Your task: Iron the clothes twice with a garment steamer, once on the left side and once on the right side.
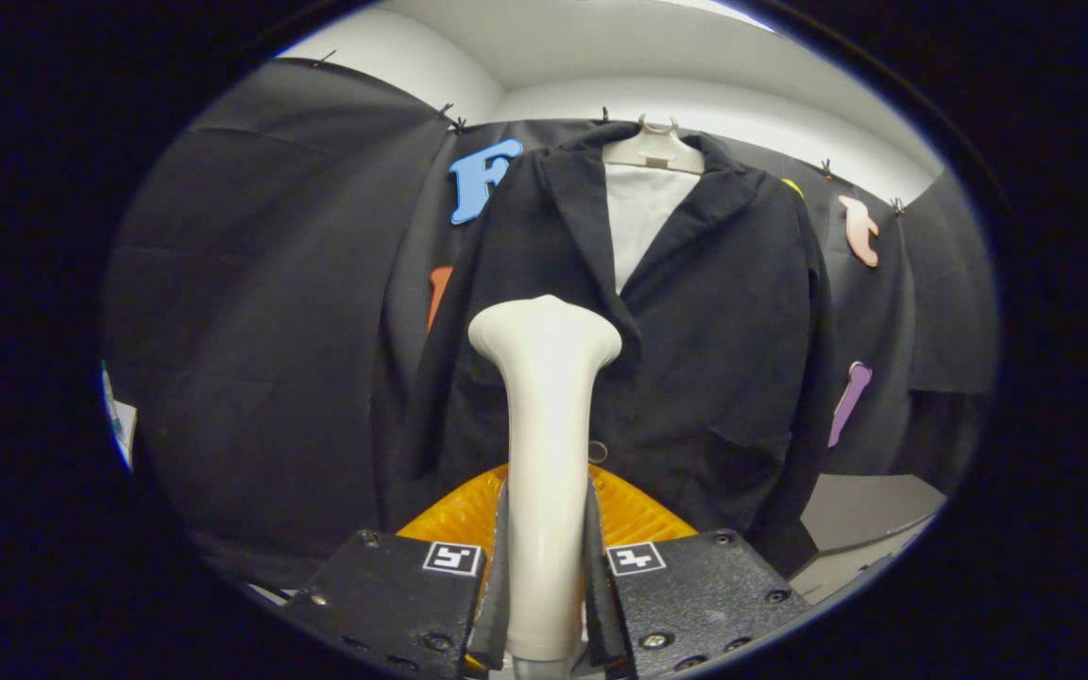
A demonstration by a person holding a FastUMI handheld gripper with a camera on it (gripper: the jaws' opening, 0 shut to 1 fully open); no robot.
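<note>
A black jacket (695,340) over a white shirt (640,222) hangs on a pale hanger (654,146) against the booth's wall, straight ahead. My gripper (546,576) is shut on the cream-white garment steamer (544,444), both fingers (499,567) pressing its handle. The steamer stands upright between them, its flared head at the jacket's lower front, left of the button line. Whether the head touches the cloth I cannot tell.
An orange ribbed object (468,515) lies just beyond the fingers, under the jacket's hem. A grey table surface (870,510) shows beside the jacket's right sleeve. The black cloth wall (261,312) closes in behind and on both sides.
</note>
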